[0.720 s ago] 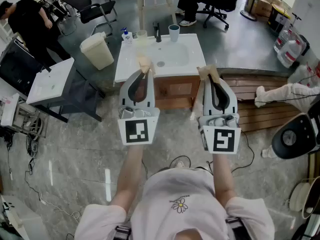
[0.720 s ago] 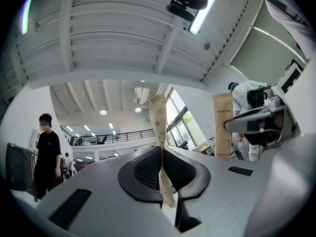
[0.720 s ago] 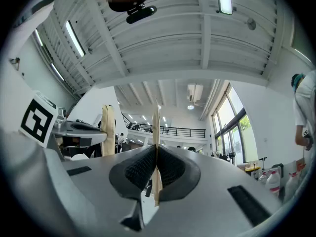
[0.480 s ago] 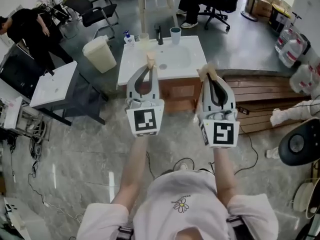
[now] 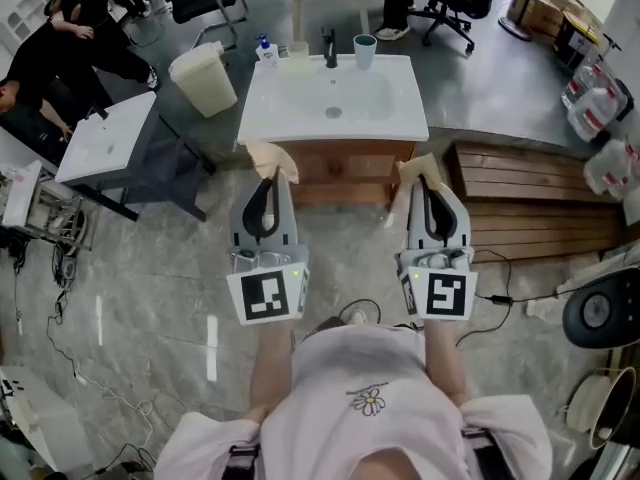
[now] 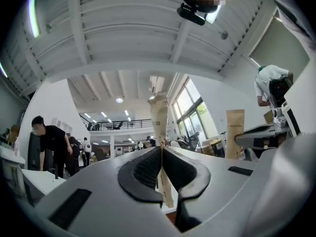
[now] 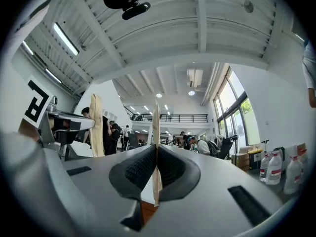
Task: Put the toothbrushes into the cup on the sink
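1. Tan paper packs stick up from both pairs of jaws: we see the left gripper [image 6: 161,154] clamped on the left pack [image 6: 159,115] and the right gripper [image 7: 156,154] clamped on the right pack [image 7: 156,125].
2. Wrapping hides the toothbrushes.
3. The cup [image 5: 364,50] stands on the sink's [image 5: 400,113] back edge, well apart from both packs; we cannot make out its contents.

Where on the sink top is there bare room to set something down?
The sink top is bare left and right of the basin. The back edge is crowded: soap bottle, faucet, cup.
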Tool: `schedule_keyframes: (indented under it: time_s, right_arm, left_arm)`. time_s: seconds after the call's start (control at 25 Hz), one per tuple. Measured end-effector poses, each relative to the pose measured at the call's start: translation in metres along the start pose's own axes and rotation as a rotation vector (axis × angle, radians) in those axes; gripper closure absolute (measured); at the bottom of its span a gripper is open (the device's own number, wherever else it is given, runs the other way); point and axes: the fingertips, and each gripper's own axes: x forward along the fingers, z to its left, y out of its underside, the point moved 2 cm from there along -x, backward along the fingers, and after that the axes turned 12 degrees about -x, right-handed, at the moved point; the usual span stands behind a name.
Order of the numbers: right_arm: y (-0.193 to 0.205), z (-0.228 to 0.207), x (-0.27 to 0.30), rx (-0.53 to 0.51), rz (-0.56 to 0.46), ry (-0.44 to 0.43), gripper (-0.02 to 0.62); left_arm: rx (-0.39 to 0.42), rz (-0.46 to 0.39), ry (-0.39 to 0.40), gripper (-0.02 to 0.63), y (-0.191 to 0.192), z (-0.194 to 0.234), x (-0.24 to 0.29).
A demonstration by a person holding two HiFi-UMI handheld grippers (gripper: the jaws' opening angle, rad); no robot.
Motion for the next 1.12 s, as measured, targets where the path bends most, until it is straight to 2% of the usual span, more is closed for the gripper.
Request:
schedule_keyframes:
  time_s: [0.24, 0.44, 0.6, 0.92, 1.12]
  right_arm:
    - [0.011, 0.018, 0.001, 0.023, 0.033, -0.056, 0.581]
    - [0.015, 0.017, 0.009, 0.043, 0.040, -0.049, 0.581]
    - [0.032, 0.015, 0.017, 0.063, 0.065, -0.042, 0.581]
    - [0.058, 0.000, 0.088, 0.058, 0.043, -0.012, 0.581]
    - [0.065, -0.007, 0.158, 0.062, 0.028, -0.001, 0.581]
  left_arm:
    - [-0.009, 0.023, 0.011, 0.581, 0.023, -0.003, -0.011]
    - [-0.043, 0.058, -0.009, 0.581, 0.036, 0.008, -0.009]
    - [-0.056, 0.048, 0.006, 0.581, 0.044, 0.017, 0.006]
    - [-0.045, -0.007, 0.042, 0.581, 0.060, 0.042, 0.085]
    - [-0.113, -0.007, 0.056, 0.581, 0.064, 0.062, 0.152]
